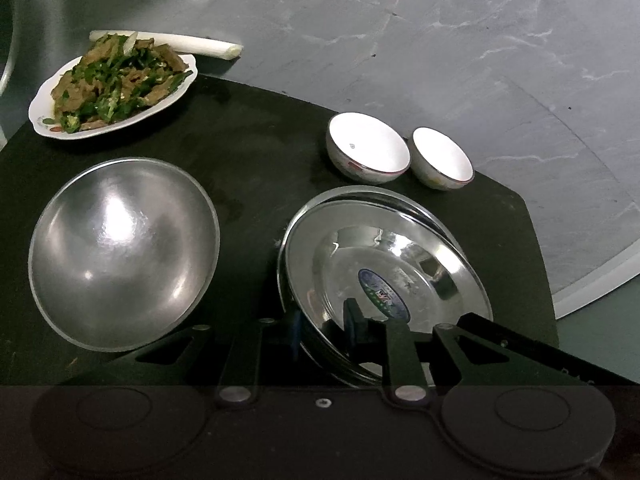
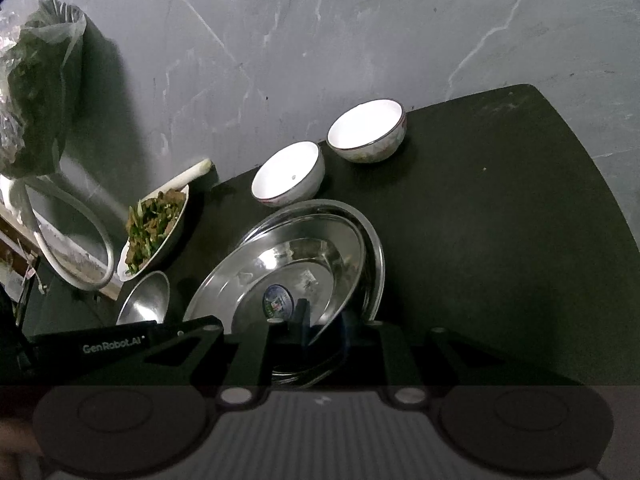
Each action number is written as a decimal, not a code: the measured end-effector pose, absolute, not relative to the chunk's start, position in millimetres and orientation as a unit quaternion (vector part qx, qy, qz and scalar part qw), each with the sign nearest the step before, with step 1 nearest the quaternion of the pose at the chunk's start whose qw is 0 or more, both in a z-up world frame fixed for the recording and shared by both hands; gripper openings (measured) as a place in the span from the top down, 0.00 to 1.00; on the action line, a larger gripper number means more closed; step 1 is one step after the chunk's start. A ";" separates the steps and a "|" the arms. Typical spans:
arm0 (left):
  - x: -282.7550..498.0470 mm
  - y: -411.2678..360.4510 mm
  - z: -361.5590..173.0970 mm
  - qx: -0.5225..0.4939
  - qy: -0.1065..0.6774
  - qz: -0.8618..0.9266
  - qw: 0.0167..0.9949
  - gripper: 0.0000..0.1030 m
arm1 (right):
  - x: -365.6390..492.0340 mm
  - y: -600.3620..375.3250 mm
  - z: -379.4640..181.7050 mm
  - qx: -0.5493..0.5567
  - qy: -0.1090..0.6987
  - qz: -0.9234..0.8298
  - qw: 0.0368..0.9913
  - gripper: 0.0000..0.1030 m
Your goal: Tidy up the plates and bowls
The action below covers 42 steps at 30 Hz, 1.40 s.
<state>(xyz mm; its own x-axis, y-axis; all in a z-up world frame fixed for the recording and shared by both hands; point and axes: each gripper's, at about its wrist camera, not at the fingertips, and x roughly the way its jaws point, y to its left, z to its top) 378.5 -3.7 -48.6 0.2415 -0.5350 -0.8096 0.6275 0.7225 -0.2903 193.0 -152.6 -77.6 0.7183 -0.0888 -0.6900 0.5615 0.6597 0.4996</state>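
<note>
Two stacked steel plates lie on a black mat; the upper plate [image 1: 352,248] [image 2: 280,256] carries a blue sticker and sits tilted on the lower plate [image 1: 400,195] [image 2: 378,252]. My left gripper [image 1: 324,322] is shut on the plates' near rim, one finger inside and the blue pad outside. My right gripper [image 2: 322,320] is closed on the upper plate's rim from the other side. A large steel bowl [image 1: 124,256] [image 2: 144,300] stands left of the plates. Two white ceramic bowls [image 1: 368,144] [image 1: 442,156] [image 2: 288,172] [image 2: 366,124] stand upright behind them.
A white dish [image 1: 40,108] [image 2: 176,232] of green peppers and meat sits at the mat's far left, a leek stalk [image 1: 200,44] [image 2: 192,172] behind it. A plastic bag of greens [image 2: 36,92] and a white ring [image 2: 80,232] lie left. The black mat [image 1: 240,140] [image 2: 480,220] ends at grey marble counter.
</note>
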 end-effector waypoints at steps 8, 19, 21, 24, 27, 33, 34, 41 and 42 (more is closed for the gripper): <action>373.2 -4.0 -47.8 0.042 0.488 -0.359 0.794 0.77 | 198.2 -155.6 -77.2 0.353 0.335 -0.177 0.856 0.80; 363.4 -4.1 -46.1 0.045 0.488 -0.342 0.802 0.75 | 199.0 -153.6 -75.2 0.328 0.349 -0.156 0.864 0.73; 361.3 -4.4 -46.5 0.046 0.488 -0.336 0.804 0.73 | 198.6 -153.1 -74.6 0.323 0.350 -0.152 0.866 0.71; 357.8 -2.9 -46.7 0.048 0.485 -0.326 0.810 0.64 | 197.4 -154.5 -74.5 0.321 0.350 -0.144 0.868 0.68; 353.3 -1.4 -45.8 0.052 0.481 -0.314 0.817 0.55 | 195.0 -155.9 -74.3 0.316 0.351 -0.141 0.870 0.61; 342.9 0.9 -42.0 0.055 0.472 -0.295 0.829 0.35 | 191.5 -158.7 -74.7 0.310 0.351 -0.122 0.875 0.58; 340.4 1.1 -40.7 0.055 0.469 -0.292 0.832 0.33 | 190.8 -158.7 -74.4 0.307 0.352 -0.118 0.876 0.55; 319.4 3.4 -31.4 0.069 0.445 -0.261 0.854 0.10 | 180.3 -157.0 -63.9 0.266 0.342 -0.099 0.896 0.26; 315.9 4.8 -29.9 0.070 0.441 -0.258 0.857 0.08 | 178.4 -156.3 -61.7 0.259 0.340 -0.098 0.899 0.24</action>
